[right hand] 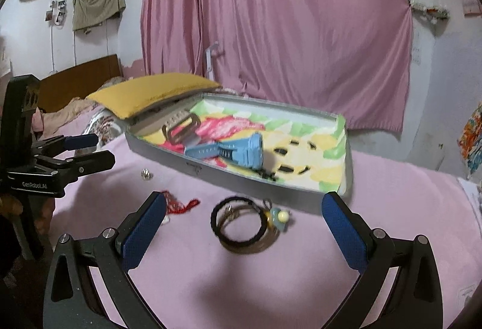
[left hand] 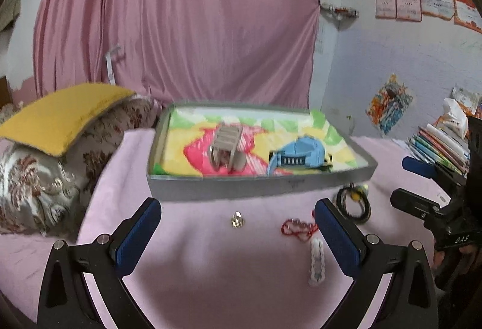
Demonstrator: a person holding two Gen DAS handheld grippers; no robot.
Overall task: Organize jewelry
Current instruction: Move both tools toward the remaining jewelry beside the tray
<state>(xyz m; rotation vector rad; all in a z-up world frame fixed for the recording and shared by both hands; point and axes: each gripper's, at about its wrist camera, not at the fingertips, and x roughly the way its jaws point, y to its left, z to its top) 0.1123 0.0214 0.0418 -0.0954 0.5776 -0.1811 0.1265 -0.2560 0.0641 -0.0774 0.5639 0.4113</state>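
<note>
Grey box (left hand: 259, 186) holds blue watch (left hand: 298, 156), grey watch (left hand: 227, 148).

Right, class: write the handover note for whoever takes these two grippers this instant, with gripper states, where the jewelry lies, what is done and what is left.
Left gripper: open, empty, above the pink blanket.
Right gripper: open, empty, hovering near the black hair ties.
In the grey tray: grey watch and blue watch; those look done.
On the blanket in front of the tray: small silver ring, red bead bracelet, white hair clip, black hair ties with a charm.
Left: move those four into the tray.
</note>
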